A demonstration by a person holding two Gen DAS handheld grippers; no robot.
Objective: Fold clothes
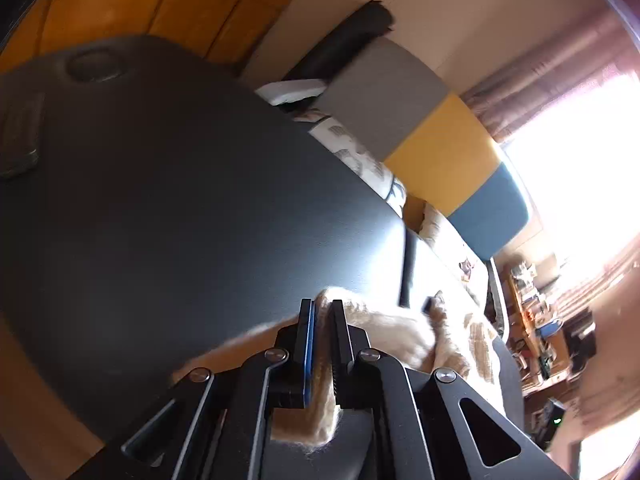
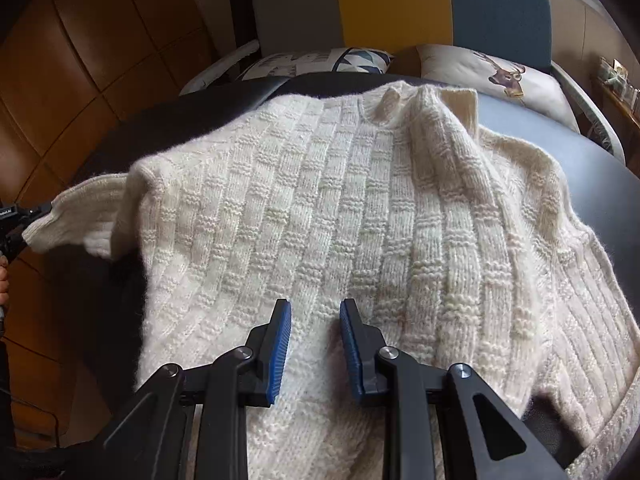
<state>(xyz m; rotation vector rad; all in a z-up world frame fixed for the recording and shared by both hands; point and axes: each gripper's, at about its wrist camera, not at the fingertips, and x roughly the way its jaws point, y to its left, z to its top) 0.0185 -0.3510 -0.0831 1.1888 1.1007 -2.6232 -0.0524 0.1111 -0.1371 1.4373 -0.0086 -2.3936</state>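
Sweater: cream-white knit with a raised basket-weave pattern of ribs and short purl bars; fuzzy, thick yarn.
Lie: spread front-up across the dark table, collar toward the far edge, hem toward the right wrist camera.
Collar: ribbed, rucked up into a soft ridge that runs down the chest on the right side.
Sleeve: ribbed cuff pulled out to the left past the table edge, lifted off the surface.
Right side: the other sleeve is folded in along the body, its ribbed edge lying at the near right corner.
Left gripper: fingers nearly closed, pinching a fuzzy fold of the sweater between the pads; yarn hangs out below the grip. In the right wrist view it shows only as a dark shape at the cuff's end.
Right gripper: fingers apart with a clear gap, holding nothing, just above the lower middle of the sweater; whether the tips touch the knit cannot be told.
Background: cushions on a grey, yellow and blue bench behind the table.
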